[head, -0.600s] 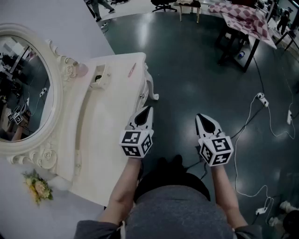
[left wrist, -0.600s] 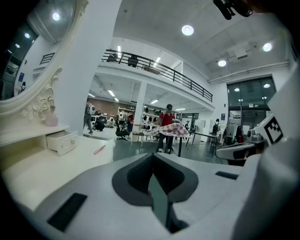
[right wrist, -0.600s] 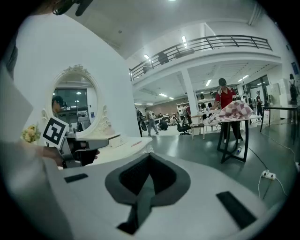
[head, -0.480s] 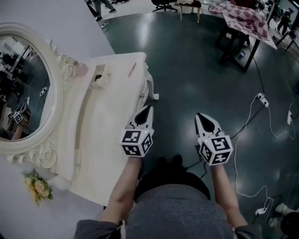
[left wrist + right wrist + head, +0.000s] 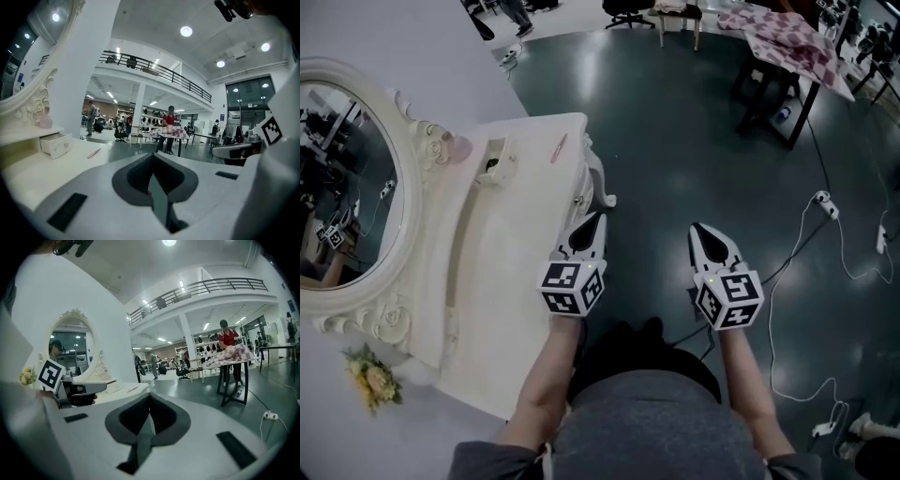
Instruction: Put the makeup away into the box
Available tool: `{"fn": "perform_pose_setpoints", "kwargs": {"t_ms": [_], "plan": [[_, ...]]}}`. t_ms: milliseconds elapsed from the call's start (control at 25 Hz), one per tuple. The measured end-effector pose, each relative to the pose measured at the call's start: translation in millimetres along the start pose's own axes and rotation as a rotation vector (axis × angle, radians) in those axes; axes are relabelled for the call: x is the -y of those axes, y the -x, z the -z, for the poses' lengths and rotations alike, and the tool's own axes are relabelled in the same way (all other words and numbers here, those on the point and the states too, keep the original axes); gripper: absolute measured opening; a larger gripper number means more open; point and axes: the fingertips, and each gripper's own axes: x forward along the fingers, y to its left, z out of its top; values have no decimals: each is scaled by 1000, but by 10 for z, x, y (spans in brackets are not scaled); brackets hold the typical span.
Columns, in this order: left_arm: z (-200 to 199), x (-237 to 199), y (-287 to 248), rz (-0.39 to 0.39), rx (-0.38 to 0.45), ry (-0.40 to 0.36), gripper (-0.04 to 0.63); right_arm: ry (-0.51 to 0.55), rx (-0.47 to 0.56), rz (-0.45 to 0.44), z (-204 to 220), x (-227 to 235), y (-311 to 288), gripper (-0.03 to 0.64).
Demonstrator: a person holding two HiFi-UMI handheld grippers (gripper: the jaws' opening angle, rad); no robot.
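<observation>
A pink makeup pencil [image 5: 559,147] lies near the far edge of the white dressing table [image 5: 525,281]. It also shows as a pink pencil [image 5: 93,153] in the left gripper view and as a thin pink pencil [image 5: 132,389] in the right gripper view. A small white drawer box [image 5: 497,159] stands open beside it, by the mirror's base. My left gripper [image 5: 598,217] hovers at the table's right edge, shut and empty, well short of the pencil. My right gripper [image 5: 701,230] hangs over the dark floor, also shut with nothing in it.
A large oval mirror [image 5: 347,187] in an ornate white frame stands at the table's left. A pink bottle [image 5: 461,147] sits next to the box. Flowers [image 5: 373,375] lie by the mirror's near end. Cables [image 5: 825,202] and a table with a checked cloth [image 5: 787,37] are on the floor beyond.
The head view has shifted slightly, so the table sits a little higher in the picture. Both grippers stay where they were, shut.
</observation>
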Motion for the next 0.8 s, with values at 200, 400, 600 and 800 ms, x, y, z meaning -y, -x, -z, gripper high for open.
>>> {"fn": "perform_pose_setpoints", "kwargs": {"t_ms": [200, 400, 600, 800], "plan": [[-1, 75, -73, -4, 0, -16, 8, 2, 10, 15, -18, 133, -8, 5], [15, 105, -155, -12, -7, -13, 8, -3, 25, 8, -84, 224, -40, 9], [14, 77, -282, -18, -15, -11, 7, -9, 32, -8, -147, 292, -143, 43], [7, -1, -446, -25, -27, -12, 8, -22, 29, -12, -189, 405, -298, 92]]}}
